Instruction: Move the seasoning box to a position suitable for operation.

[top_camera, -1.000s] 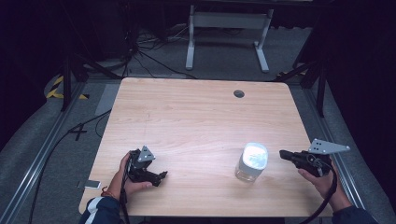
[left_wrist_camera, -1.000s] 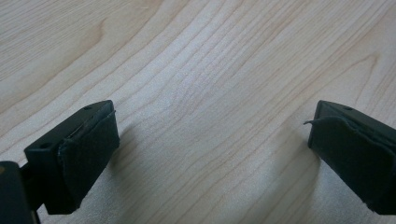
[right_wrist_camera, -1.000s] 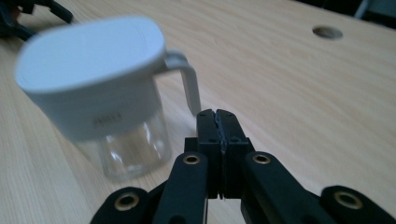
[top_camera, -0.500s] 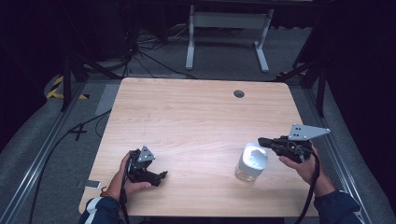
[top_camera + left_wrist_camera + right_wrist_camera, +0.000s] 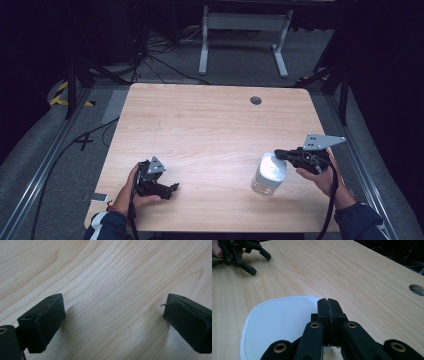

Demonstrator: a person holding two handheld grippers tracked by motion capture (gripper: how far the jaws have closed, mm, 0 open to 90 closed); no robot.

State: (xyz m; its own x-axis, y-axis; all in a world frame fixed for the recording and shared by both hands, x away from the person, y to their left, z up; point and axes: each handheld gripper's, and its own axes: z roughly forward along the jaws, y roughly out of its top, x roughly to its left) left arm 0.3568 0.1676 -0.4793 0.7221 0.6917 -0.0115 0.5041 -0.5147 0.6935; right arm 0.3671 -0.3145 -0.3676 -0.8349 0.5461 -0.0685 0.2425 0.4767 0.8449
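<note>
A clear container with a white lid [image 5: 269, 173] stands on the wooden table [image 5: 215, 130] near its front right. My right gripper [image 5: 278, 153] hovers at the lid's right edge, jaws shut with nothing between them; in the right gripper view its tips [image 5: 328, 303] sit just over the white lid [image 5: 279, 325]. My left gripper [image 5: 172, 190] rests low on the table at the front left, held in a hand. In the left gripper view the left gripper [image 5: 113, 315] has its jaws wide apart over bare wood, its pads [image 5: 50, 320] empty.
A round cable hole [image 5: 256, 100] sits near the table's far edge. Beyond the table stands a grey metal frame [image 5: 243, 30] on a dark floor with cables. The other gripper [image 5: 239, 252] appears at the upper left of the right gripper view.
My right gripper has risen and moved left from the table's right side to the container's lid. The left gripper has stayed put.
</note>
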